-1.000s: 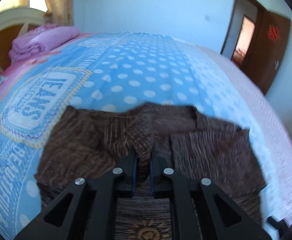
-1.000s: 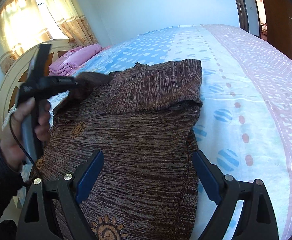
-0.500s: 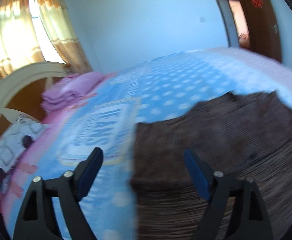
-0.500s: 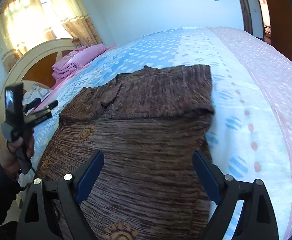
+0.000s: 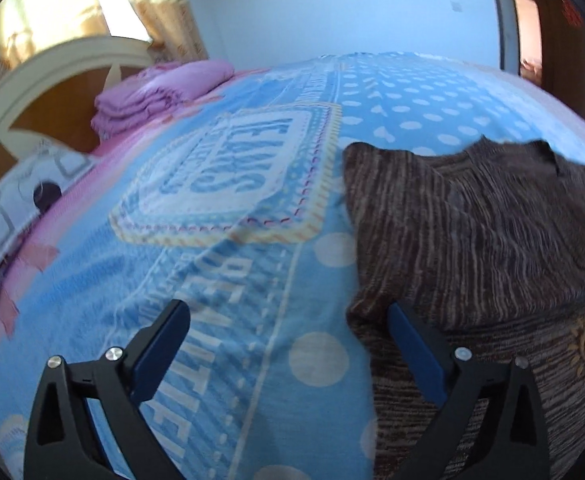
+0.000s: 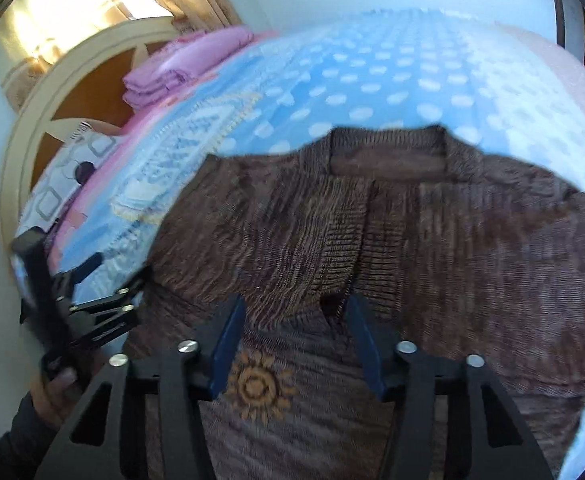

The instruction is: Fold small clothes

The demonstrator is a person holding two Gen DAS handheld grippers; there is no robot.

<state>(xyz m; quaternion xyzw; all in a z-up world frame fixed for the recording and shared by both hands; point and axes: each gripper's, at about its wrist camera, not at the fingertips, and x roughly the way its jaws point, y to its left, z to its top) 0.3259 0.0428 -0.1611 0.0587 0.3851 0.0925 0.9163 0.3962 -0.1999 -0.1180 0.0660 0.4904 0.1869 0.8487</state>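
Observation:
A brown knitted sweater (image 6: 472,248) with sun motifs lies flat on the blue dotted bed sheet (image 5: 220,280), both sleeves folded in across its chest. My left gripper (image 5: 286,312) hovers over the sweater's left edge (image 5: 372,280). Its jaws are opening wide, with mostly sheet between them and nothing held. The right finger (image 5: 412,344) is over the knit. My right gripper (image 6: 296,300) is above the middle of the sweater, jaws closing, the folded sleeve's cuff (image 6: 292,264) lying between the pads but not pinched. A hand (image 6: 56,392) holds the left gripper (image 6: 128,284) at the left in the right wrist view.
Folded pink blankets (image 5: 160,92) are stacked at the head of the bed by the cream and wood headboard (image 5: 52,80). A patterned pillow (image 5: 12,200) lies to the left. A brown door (image 5: 564,60) stands at the far right. Curtains (image 6: 92,8) hang behind the headboard.
My left gripper let go of the sleeve, opened wide and swung left to the sweater's edge. My right gripper moved over the middle of the sweater and its jaws narrowed.

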